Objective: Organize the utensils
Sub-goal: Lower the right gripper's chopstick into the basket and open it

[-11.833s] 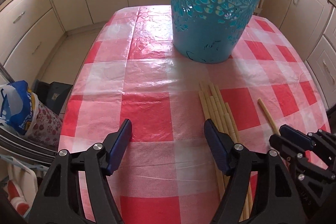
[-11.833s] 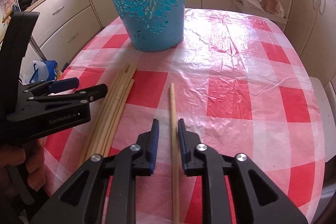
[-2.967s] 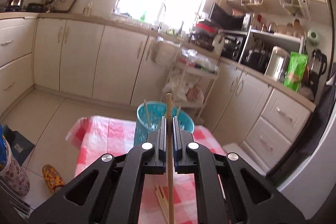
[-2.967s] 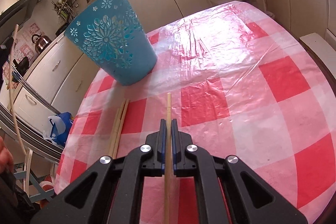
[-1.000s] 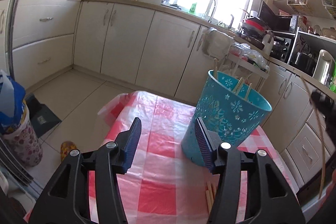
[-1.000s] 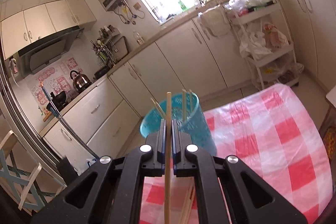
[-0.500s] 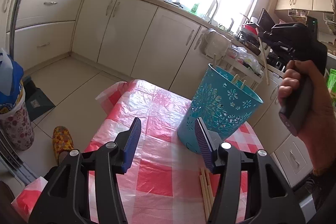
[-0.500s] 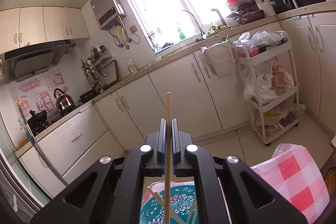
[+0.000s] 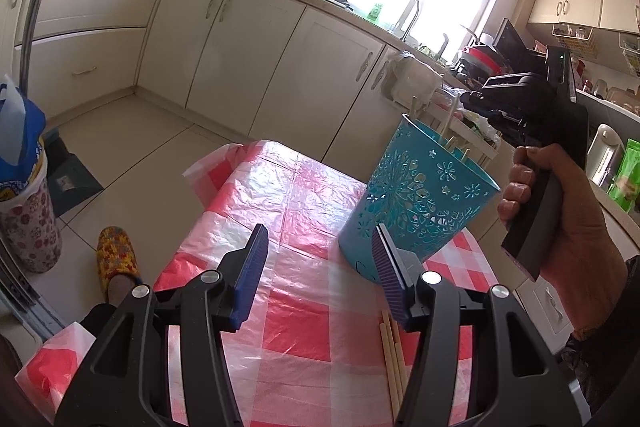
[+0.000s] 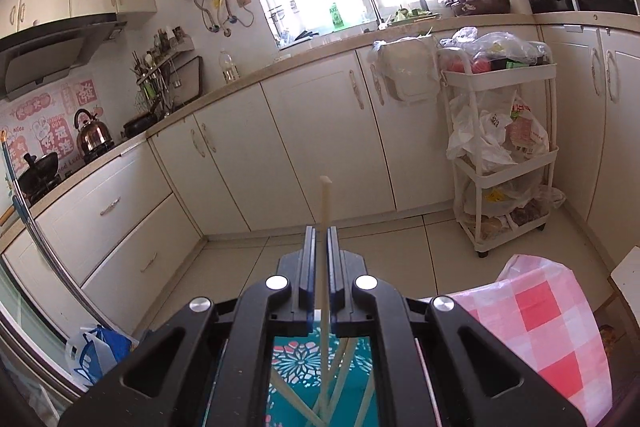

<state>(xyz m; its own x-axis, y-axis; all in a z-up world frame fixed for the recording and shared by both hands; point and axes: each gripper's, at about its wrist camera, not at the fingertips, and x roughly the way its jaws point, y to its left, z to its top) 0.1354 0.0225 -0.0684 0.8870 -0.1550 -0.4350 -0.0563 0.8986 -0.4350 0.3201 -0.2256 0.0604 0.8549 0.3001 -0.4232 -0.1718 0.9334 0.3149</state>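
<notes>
- Right wrist view: right tongs (image 10: pixel 321 251) pinch a chopstick (image 10: pixel 325 211) upright above the bin (image 10: pixel 304 363).
- Left tongs (image 9: pixel 316 267) spread, empty, over the surface (image 9: pixel 304 195); spare chopsticks (image 9: pixel 394 359) lie near the bin.

The left wrist camera looks down past its parted jaws over the checked table (image 9: pixel 296 195) toward the blue basket (image 9: pixel 416 211) just beyond its right jaw, while the right wrist camera sits close above that same basket (image 10: pixel 304 363), facing the kitchen cabinets (image 10: pixel 320 131).
</notes>
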